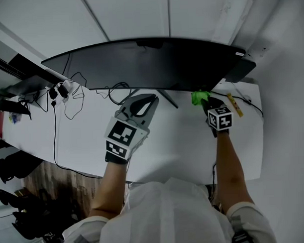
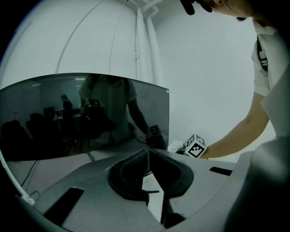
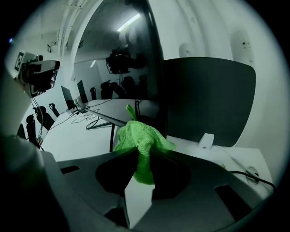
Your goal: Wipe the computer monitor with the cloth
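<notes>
A wide, curved black monitor (image 1: 155,61) stands at the back of the white desk (image 1: 93,140), its dark screen (image 2: 81,113) (image 3: 122,59) reflecting the room. My right gripper (image 1: 203,102) (image 3: 141,149) is shut on a bright green cloth (image 3: 140,140) (image 1: 200,97), which bunches out past the fingertips just below the monitor's lower right edge. My left gripper (image 1: 144,105) (image 2: 148,152) hovers over the desk before the monitor's middle, jaws shut with nothing between them.
Black cables (image 1: 66,101) and plugs trail across the desk's left part. The monitor's stand legs (image 3: 102,118) splay on the desk. A second dark panel (image 3: 208,99) stands to the right, with a yellow pen (image 1: 236,104) and a cable (image 1: 251,106) nearby. Dark chairs (image 1: 14,168) sit left of the desk.
</notes>
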A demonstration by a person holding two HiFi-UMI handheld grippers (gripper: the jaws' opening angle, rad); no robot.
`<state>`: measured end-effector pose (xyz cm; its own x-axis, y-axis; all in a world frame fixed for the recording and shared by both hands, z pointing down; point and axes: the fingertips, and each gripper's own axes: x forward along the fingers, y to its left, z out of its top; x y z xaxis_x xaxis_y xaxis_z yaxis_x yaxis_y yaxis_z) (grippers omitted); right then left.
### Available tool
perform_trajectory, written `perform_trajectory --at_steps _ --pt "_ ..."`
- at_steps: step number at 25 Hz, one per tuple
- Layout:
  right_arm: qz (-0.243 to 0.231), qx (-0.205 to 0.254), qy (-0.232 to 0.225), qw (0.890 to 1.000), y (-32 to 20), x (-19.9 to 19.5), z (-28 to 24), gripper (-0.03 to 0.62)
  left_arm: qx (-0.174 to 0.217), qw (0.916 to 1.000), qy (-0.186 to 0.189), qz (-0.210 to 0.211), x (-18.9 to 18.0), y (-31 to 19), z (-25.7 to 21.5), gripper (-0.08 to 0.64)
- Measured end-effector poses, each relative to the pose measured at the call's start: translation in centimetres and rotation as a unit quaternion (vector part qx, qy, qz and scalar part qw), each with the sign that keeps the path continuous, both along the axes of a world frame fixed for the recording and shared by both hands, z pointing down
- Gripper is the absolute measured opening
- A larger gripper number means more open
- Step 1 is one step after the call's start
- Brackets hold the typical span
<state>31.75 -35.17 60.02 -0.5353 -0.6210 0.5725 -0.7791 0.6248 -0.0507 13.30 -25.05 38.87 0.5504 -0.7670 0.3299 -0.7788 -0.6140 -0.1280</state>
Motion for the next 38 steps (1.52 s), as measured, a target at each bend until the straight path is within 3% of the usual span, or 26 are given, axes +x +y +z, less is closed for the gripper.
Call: perform_trajectory --at_steps 13,21,26,34,38 --pt "-0.019 0.011 0.000 1.000 0.8 -9.5 -1.0 0.084 -0.017 0.9981 0.027 -0.053 -8.7 1.0 1.5 0.029" --pt "-0.037 0.028 0.008 0.999 1.7 -16.2 -1.7 0.084 -0.048 0.9948 0.036 -0.083 -14.4 1.9 4.2 0.028" --pt "-0.042 0.033 0.016 0.998 2.2 -19.8 -1.9 0.084 -0.066 0.9904 0.066 -0.102 -18.2 2.2 5.3 0.028" --pt "-0.056 0.039 0.012 0.998 3.2 -26.4 -2.3 0.084 -0.092 0.9763 0.124 -0.152 -25.0 2.2 8.5 0.025" --pt "-0.062 0.042 0.013 0.997 3.6 -30.0 -2.4 0.084 -0.095 0.9755 0.119 -0.159 -28.2 2.4 10.8 0.025"
